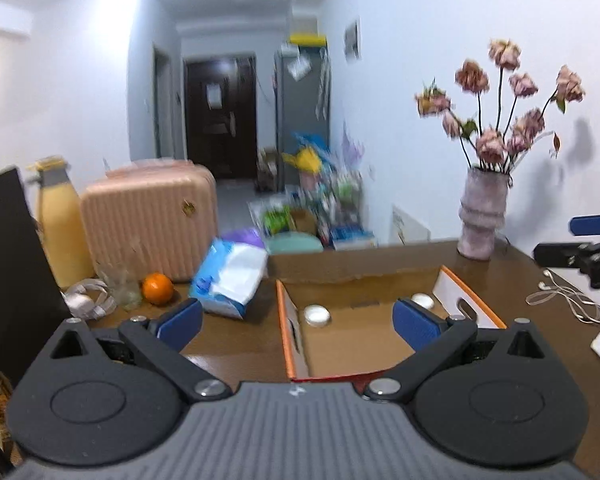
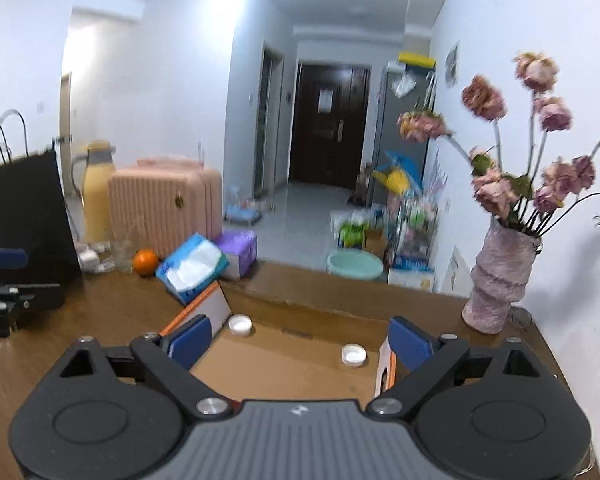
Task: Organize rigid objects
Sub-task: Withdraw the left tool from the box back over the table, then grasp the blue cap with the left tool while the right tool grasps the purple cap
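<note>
An open cardboard box [image 1: 364, 344] with orange-edged white flaps sits on the brown table. Two small white round lids lie on its floor, one at the left [image 1: 317, 314] and one at the right [image 1: 423, 301]. My left gripper [image 1: 298, 322] hangs open above the box's near left part with nothing between its blue pads. In the right wrist view the same box [image 2: 284, 360] holds both lids [image 2: 240, 325] [image 2: 353, 355]. My right gripper [image 2: 300, 340] is open over it, empty. The right gripper also shows at the left view's far right [image 1: 588, 240].
An orange [image 1: 157, 288], a glass, a blue tissue pack [image 1: 230, 280], a yellow bottle [image 1: 62, 224] and a pink suitcase [image 1: 148, 220] stand at the table's left. A vase of dried flowers [image 1: 482, 216] stands at the back right, with white earphones [image 1: 564, 296] near it.
</note>
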Available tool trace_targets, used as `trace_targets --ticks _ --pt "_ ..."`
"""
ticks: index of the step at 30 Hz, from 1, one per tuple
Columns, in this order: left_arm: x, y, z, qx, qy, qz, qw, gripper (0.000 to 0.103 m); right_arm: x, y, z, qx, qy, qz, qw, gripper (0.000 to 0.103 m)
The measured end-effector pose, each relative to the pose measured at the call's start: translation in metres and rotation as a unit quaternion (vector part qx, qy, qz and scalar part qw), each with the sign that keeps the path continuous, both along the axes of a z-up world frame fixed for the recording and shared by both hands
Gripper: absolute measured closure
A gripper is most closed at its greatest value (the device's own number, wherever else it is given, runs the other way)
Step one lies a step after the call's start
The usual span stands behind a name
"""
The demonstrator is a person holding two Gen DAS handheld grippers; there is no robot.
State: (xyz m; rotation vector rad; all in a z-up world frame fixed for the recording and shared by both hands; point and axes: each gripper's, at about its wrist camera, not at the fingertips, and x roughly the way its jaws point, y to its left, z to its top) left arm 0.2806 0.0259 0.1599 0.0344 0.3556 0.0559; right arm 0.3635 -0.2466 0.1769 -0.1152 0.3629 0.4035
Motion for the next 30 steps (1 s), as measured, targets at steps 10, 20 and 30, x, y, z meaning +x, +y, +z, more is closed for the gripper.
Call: trace_targets --ticks 10,20,30 --pt "-0.088 0.001 -0.068 -0.036 -0.068 0.015 0.9970 0.000 -0.094 -0.009 -0.072 0.036 -0.083 -0.033 0.995 0.000" --pt "-0.148 -0.007 -0.164 -0.010 -0.036 0.045 0.9983 0.000 -0.149 -0.008 -0.168 0.061 0.018 -0.047 0.997 0.000" --pt "-0.115 -0.008 -0.185 -0.055 0.035 -0.010 0.9978 0.000 -0.156 -0.021 -0.198 0.082 0.046 -0.055 0.994 0.000"
